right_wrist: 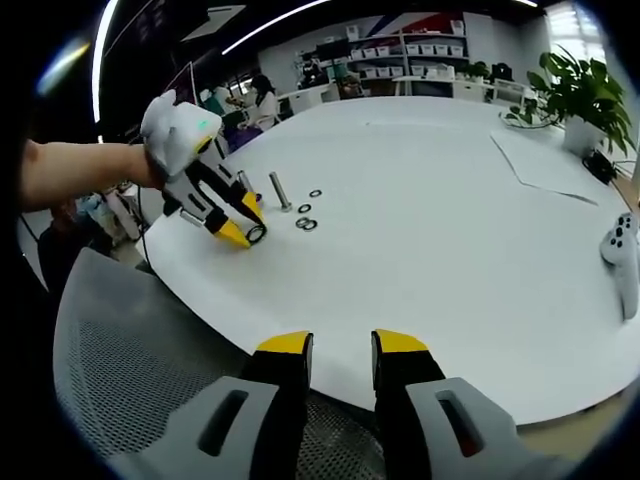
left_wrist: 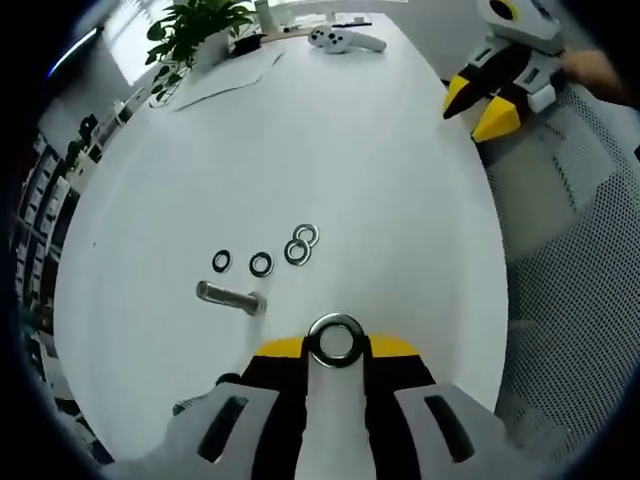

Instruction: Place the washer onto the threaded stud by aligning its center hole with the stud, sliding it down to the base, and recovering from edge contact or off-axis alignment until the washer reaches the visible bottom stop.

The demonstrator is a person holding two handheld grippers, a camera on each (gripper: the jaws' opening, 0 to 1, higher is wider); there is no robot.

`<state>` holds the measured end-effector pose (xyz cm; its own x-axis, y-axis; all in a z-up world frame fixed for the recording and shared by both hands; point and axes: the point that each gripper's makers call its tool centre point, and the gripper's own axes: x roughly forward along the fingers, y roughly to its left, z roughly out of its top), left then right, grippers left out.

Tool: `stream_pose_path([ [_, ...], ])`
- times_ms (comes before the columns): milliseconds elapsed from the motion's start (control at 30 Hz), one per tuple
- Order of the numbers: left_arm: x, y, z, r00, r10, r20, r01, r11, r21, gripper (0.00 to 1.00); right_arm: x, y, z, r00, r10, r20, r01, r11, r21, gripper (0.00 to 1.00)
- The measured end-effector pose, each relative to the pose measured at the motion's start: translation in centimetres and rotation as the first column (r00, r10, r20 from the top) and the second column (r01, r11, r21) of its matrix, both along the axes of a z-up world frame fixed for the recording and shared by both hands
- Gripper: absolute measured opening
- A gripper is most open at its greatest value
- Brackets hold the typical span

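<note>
Clamped on the washer (left_wrist: 335, 340), the left gripper (left_wrist: 336, 350) hovers near the stud (left_wrist: 230, 296), which lies flat on the table (left_wrist: 400, 180). Right gripper (right_wrist: 343, 350) waits parted, well apart. A lying stud could roll under edge contact.

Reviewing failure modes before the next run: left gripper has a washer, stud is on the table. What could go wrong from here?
1. The left gripper pinches the washer by its edge only; contact with the stud tip could likely tilt or drop it.
2. The threaded stud looks unsupported on the white table, so a push may shift it; the right gripper hangs off the table edge, open, not steadying it.
3. Four spare washers lie close to the stud and could get knocked.
</note>
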<state>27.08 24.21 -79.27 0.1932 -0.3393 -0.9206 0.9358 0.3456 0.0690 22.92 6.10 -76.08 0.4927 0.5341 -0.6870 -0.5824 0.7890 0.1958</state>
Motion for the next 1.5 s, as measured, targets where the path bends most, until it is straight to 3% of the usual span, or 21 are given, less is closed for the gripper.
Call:
stream_pose_path([
  [167, -0.1, 0.3, 0.1, 1.0, -0.023, 0.014, 0.023, 0.999, 0.024, 0.18, 0.0, 0.0, 0.0, 1.0, -0.005, 0.0, 0.005, 1.0, 0.001, 0.26],
  [300, -0.2, 0.8, 0.7, 0.999, 0.032, -0.005, -0.032, 0.999, 0.006, 0.18, -0.1, 0.0, -0.1, 1.0, 0.001, -0.004, -0.001, 1.0, -0.004, 0.26],
  [600, 0.2, 2.4, 2.5, 0.999, 0.042, 0.032, -0.042, 0.999, 0.002, 0.18, -0.1, -0.1, -0.1, 1.0, -0.005, -0.007, 0.005, 1.0, -0.007, 0.26],
  [733, 0.3, 2.8, 3.3, 0.998, 0.065, 0.018, -0.065, 0.998, -0.024, 0.18, 0.0, -0.1, -0.1, 1.0, -0.005, -0.006, 0.005, 1.0, -0.007, 0.26],
  [900, 0.3, 3.7, 3.6, 0.997, 0.072, 0.025, -0.072, 0.997, -0.001, 0.18, 0.0, -0.1, -0.1, 1.0, -0.004, -0.006, 0.004, 1.0, -0.008, 0.26],
  [1500, 2.1, 5.7, 6.5, 0.992, 0.09, 0.083, -0.09, 0.996, 0.005, 0.18, -0.1, -0.1, -0.2, 1.0, -0.003, -0.008, 0.003, 1.0, -0.009, 0.26],
])
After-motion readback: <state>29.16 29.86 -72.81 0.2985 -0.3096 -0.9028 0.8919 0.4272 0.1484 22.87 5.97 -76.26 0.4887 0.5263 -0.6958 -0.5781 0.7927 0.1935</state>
